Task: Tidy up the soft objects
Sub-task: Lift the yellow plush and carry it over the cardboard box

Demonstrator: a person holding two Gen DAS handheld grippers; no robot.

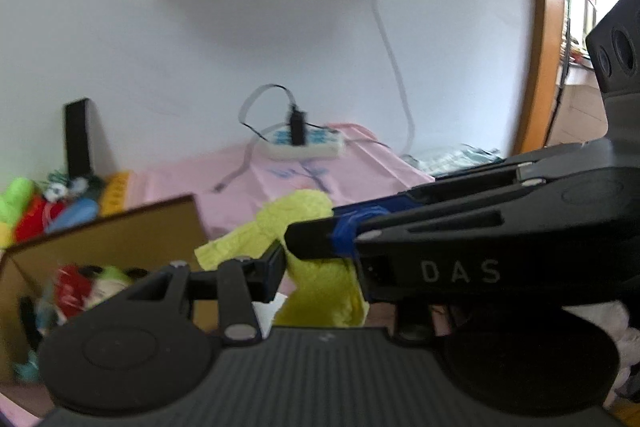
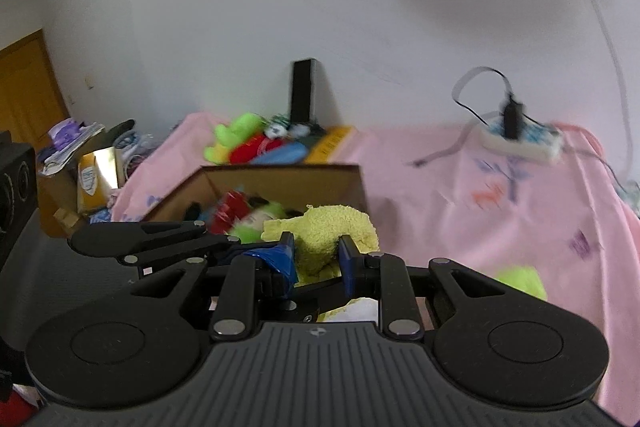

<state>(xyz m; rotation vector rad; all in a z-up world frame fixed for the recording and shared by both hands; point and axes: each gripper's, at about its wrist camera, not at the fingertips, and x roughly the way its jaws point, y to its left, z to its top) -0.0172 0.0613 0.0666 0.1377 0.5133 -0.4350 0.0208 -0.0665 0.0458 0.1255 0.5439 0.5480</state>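
A yellow-green towel (image 2: 332, 231) is pinched between the fingers of my right gripper (image 2: 316, 255), held just right of an open cardboard box (image 2: 280, 175). The same towel (image 1: 296, 227) shows in the left wrist view, with my left gripper (image 1: 280, 251) closed on its other part; the right gripper's finger (image 1: 400, 227) crosses in from the right. The box (image 1: 112, 231) holds soft toys, red and green ones among them (image 2: 244, 215). More plush toys (image 2: 248, 143) lie in a pile behind the box on the pink bedsheet (image 2: 480, 195).
A white power strip (image 2: 520, 143) with a black plug and cables lies on the sheet at the back right. A black upright object (image 2: 302, 91) leans on the wall. Cluttered boxes (image 2: 84, 167) stand left of the bed. A small green thing (image 2: 520, 279) lies at right.
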